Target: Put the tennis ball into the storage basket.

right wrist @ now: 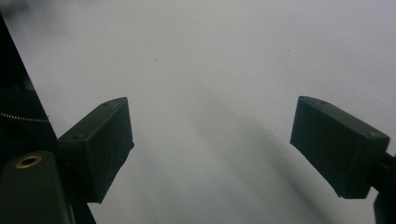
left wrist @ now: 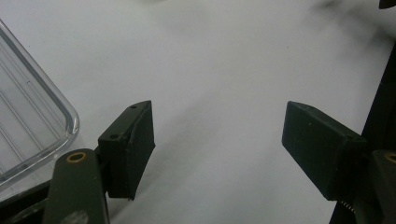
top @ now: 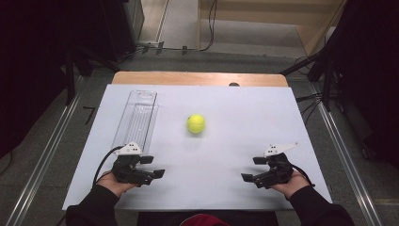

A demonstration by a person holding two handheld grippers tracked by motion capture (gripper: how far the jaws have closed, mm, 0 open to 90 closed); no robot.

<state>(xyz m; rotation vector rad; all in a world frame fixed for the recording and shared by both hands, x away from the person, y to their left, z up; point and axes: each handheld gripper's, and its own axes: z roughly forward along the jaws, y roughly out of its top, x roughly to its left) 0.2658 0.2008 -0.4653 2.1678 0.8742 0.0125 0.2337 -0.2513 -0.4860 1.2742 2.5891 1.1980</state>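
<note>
A yellow-green tennis ball point(top: 195, 124) lies on the white tabletop point(top: 235, 108), a little left of its middle. Left of the ball, a long clear plastic tray point(top: 136, 117) lies lengthwise with nothing in it. My left gripper point(top: 153, 166) rests near the front edge, just past the tray's near end, with its jaws apart and nothing between them. In the left gripper view the tray's rounded corner point(left wrist: 32, 121) sits beside the left jaw of that gripper point(left wrist: 219, 135). My right gripper point(top: 252, 169) lies at the front right, open over bare table point(right wrist: 212, 140).
A wooden strip point(top: 197, 78) borders the table's far edge. Metal rails point(top: 343, 150) run along both sides on the floor. Dark stands and cables point(top: 320, 70) stand beyond the far corners.
</note>
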